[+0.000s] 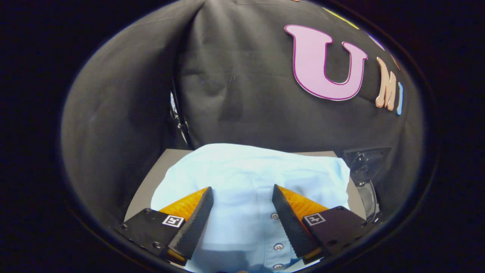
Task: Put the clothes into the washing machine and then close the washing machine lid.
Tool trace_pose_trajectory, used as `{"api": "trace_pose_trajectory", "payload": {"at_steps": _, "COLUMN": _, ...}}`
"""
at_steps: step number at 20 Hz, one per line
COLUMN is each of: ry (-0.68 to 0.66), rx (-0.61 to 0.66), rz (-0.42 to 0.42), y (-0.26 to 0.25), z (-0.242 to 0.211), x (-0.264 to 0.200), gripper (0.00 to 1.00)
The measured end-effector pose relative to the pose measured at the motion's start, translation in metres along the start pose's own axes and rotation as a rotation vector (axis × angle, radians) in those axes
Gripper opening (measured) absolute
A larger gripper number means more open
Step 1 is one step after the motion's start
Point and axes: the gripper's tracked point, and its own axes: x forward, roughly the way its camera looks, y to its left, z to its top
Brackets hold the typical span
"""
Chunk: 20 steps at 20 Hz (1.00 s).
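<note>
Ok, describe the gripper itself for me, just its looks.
The gripper has two wedge-shaped fingers tapering to points, their inner faces finely ribbed. Each sits on a flat black plate fastened with screws and carrying a small square black-and-white marker.

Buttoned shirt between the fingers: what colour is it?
Light blue shirt, seen in the gripper view, between the open gripper fingers.

The tool (242,199) is showing 2 wedge-shaped fingers (195,223), each tapering toward its tip and carrying a finely ribbed pad along its inner face. Each finger is sitting on a flat black mounting block that is bearing 1 small square black-and-white marker tag (172,220) and several dark round screws at its corners; the fingers are standing spread apart
</note>
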Motion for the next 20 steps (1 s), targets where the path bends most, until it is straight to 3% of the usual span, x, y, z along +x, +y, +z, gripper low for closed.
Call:
{"api": "trace_pose_trajectory", "payload": {"at_steps": 3, "ry": 0.011, "rx": 0.004, "rz": -0.043, "y": -0.007, "z": -0.001, "x": -0.001, "gripper": 0.94}}
{"api": "trace_pose_trajectory", "payload": {"at_steps": 10, "ry": 0.004, "rx": -0.043, "rz": -0.043, "y": -0.009, "z": -0.001, "x": -0.003, "gripper": 0.75}}
{"api": "trace_pose_trajectory", "payload": {"at_steps": 17, "ry": 0.002, "rx": -0.06, "rz": -0.049, "y": -0.012, "z": -0.007, "x": 0.007, "gripper": 0.77}}
{"api": "trace_pose_trajectory", "payload": {"at_steps": 19, "ry": 0.008, "rx": -0.088, "rz": -0.044, "y": -0.012, "z": -0.007, "x": -0.008, "gripper": 0.49}}
{"api": "trace_pose_trajectory", "payload": {"at_steps": 20, "ry": 0.013, "rx": -0.095, "rz": -0.047, "y": -0.012, "z": -0.009, "x": -0.009, "gripper": 0.49}}
